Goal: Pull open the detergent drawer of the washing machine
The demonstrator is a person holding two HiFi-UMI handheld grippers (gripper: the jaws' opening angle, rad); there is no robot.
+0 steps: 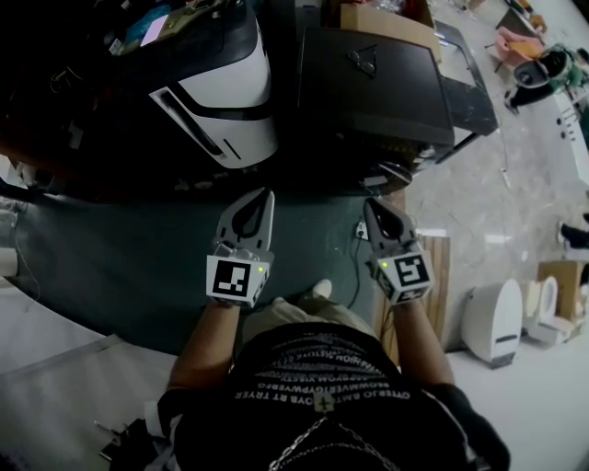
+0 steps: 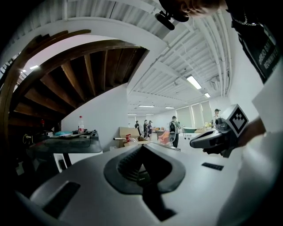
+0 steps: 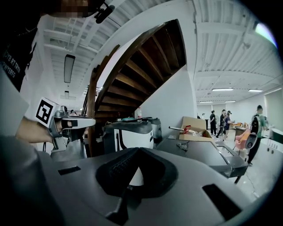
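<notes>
Two machines stand ahead of me: a white one with a black top (image 1: 221, 101) (image 3: 132, 132) on the left and a dark grey one (image 1: 368, 83) (image 3: 194, 152) to its right. I cannot make out a detergent drawer on either. My left gripper (image 1: 262, 198) (image 2: 142, 170) and right gripper (image 1: 373, 210) (image 3: 132, 176) are held side by side over the floor, short of the machines and pointing at them. Both are shut with nothing between the jaws. Each shows in the other's view: the right gripper (image 2: 208, 140) and the left gripper (image 3: 75, 123).
A dark green mat (image 1: 120, 267) covers the floor under the grippers. A wooden staircase (image 3: 132, 66) rises over the machines. Behind the dark machine sits a cardboard box (image 1: 382, 18). White toilets (image 1: 492, 322) and a wooden board (image 1: 437, 276) stand at the right. Several people (image 3: 221, 121) are far off.
</notes>
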